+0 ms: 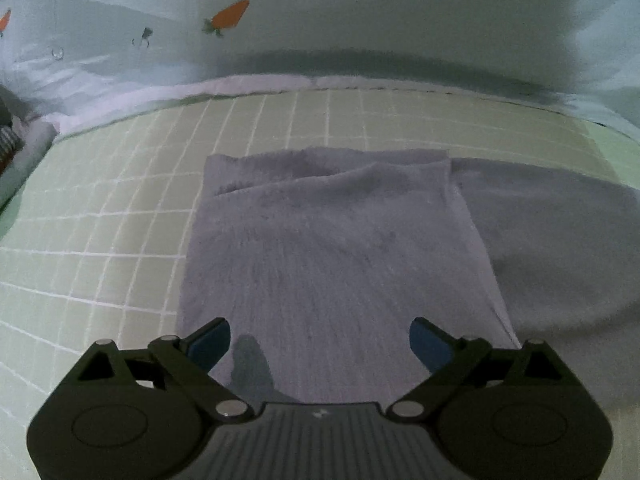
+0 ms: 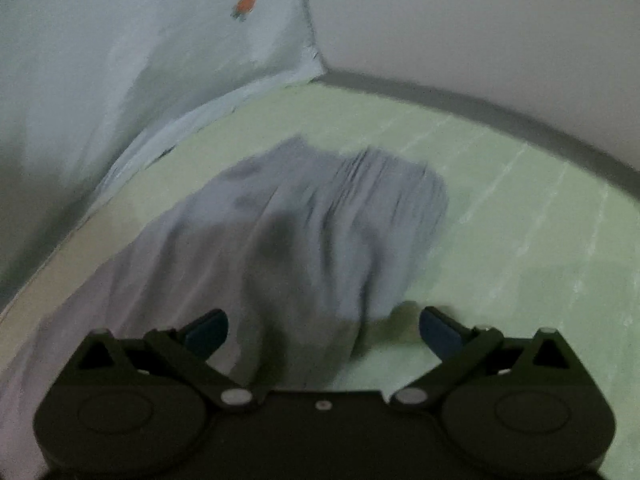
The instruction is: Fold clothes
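A grey garment (image 1: 336, 240) lies on the green checked bed sheet (image 1: 104, 208). Its left part is folded flat over itself, and a looser part spreads to the right. My left gripper (image 1: 320, 344) is open and empty, just above the garment's near edge. In the right wrist view the same garment (image 2: 304, 224) lies rumpled with pleats at its far end. My right gripper (image 2: 323, 332) is open and empty over the garment's near right edge. That view is blurred.
A pale blue cloth with an orange carrot print (image 1: 230, 16) hangs along the far side of the bed. The wall corner (image 2: 316, 60) shows in the right wrist view. Striped fabric (image 1: 8, 140) sits at the far left.
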